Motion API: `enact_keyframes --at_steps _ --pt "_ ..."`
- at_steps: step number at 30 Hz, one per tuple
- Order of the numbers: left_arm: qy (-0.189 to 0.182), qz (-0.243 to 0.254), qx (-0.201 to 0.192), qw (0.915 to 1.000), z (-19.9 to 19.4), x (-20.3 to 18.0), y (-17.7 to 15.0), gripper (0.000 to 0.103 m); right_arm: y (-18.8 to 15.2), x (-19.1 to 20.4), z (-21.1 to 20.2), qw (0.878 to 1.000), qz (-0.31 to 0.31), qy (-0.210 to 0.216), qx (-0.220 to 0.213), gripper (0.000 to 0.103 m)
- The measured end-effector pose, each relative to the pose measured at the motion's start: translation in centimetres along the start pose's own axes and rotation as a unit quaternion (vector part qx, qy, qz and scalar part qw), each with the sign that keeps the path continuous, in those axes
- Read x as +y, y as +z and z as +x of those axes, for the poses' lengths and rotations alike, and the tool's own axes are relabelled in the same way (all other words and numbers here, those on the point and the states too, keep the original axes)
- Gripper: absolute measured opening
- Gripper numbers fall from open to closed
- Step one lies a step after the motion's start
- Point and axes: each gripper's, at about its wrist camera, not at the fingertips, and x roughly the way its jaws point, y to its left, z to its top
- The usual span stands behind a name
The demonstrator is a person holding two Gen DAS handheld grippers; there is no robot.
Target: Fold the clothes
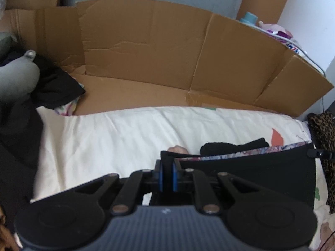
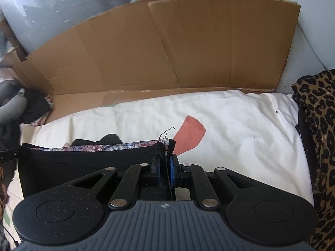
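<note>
Black stretchy waistband of a garment (image 1: pixel 251 167) hangs taut above the cream bedsheet (image 1: pixel 104 142): the left gripper (image 1: pixel 166 176) pinches its left corner, the right gripper (image 2: pixel 165 172) its right corner. Cardboard (image 2: pixel 167 52) stands behind; leopard-print cloth (image 2: pixel 318 125) lies far right.

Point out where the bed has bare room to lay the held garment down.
Free: the cream sheet between the brown cardboard wall and the black-waistband garment, and the cardboard floor. Crowded: the dark clothes pile on one side, the leopard-print fabric on the other.
</note>
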Motion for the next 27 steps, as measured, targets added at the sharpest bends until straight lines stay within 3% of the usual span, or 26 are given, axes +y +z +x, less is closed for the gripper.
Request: enact_keyframes --at_steps 27 --pt "0.006 -0.006 0.028 0.9996 8.3 -0.4 2.2 0.009 2.0 -1.1 5.8 0.997 0.006 -0.058 0.043 0.007"
